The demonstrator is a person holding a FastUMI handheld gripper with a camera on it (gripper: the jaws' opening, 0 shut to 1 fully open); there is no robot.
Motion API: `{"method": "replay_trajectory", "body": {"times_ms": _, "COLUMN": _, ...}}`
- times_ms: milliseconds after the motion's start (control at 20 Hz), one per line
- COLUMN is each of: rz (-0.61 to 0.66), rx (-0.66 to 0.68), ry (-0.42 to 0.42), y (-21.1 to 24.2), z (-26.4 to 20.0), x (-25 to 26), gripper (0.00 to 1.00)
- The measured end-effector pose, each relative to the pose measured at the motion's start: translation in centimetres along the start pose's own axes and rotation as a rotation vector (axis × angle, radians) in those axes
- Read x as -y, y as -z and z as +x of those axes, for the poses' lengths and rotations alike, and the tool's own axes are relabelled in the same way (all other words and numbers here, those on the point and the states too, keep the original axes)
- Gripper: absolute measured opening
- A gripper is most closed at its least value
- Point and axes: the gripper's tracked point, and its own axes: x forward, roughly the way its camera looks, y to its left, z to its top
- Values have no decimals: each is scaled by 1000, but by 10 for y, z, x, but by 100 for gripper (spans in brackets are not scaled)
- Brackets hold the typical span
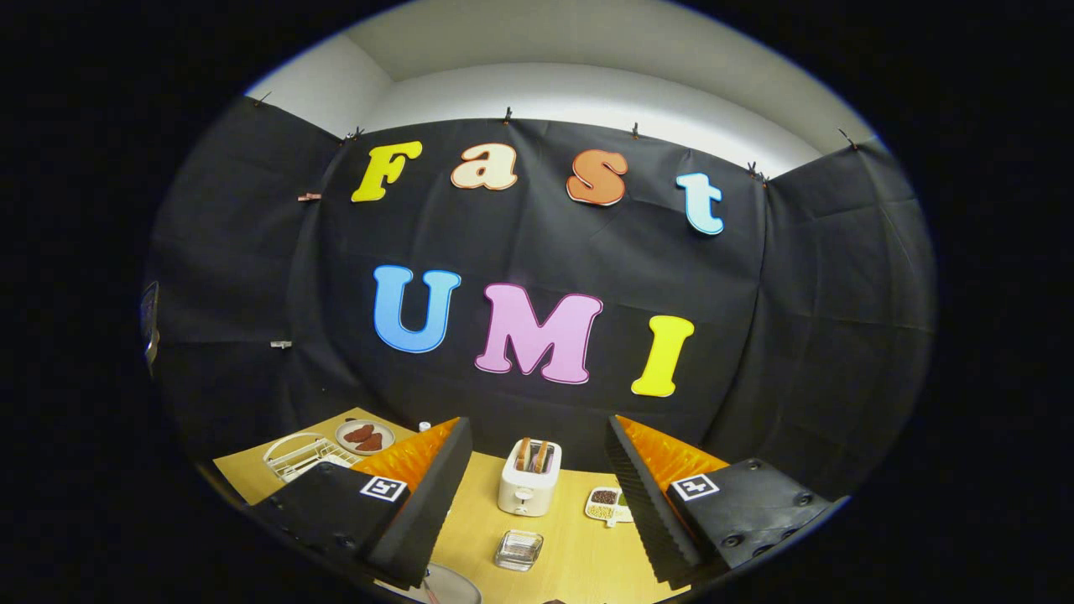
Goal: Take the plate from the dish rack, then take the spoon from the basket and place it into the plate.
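Note:
My gripper (pixel 537 503) hangs above the wooden table (pixel 579 545), open, with nothing between its two black and orange fingers (pixel 419 495). A white wire dish rack (pixel 300 457) stands on the table beyond the left finger. Just under the left fingertip the rim of a round grey plate (pixel 449 585) peeks out, with something thin and reddish lying on it. I cannot make out a spoon or a basket.
A white toaster (pixel 529 480) with two bread slices stands ahead between the fingers. A small clear glass dish (pixel 518 549) lies nearer me. A white divided dish (pixel 607 503) of beans sits by the right finger. Behind the rack lies a plate (pixel 365 436) with brown food.

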Motion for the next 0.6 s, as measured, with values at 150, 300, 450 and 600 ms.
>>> {"method": "replay_trajectory", "body": {"times_ms": 150, "rz": 12, "rx": 0, "ry": -28, "y": 4, "z": -6, "x": 3, "gripper": 98}}
{"method": "replay_trajectory", "body": {"times_ms": 300, "rz": 28, "rx": -2, "ry": -44, "y": 10, "z": -8, "x": 7, "gripper": 98}}
{"method": "replay_trajectory", "body": {"times_ms": 450, "rz": 40, "rx": -12, "ry": -48, "y": 16, "z": -6, "x": 14, "gripper": 98}}
{"method": "replay_trajectory", "body": {"times_ms": 600, "rz": 64, "rx": -13, "ry": -46, "y": 18, "z": -3, "x": 21, "gripper": 98}}
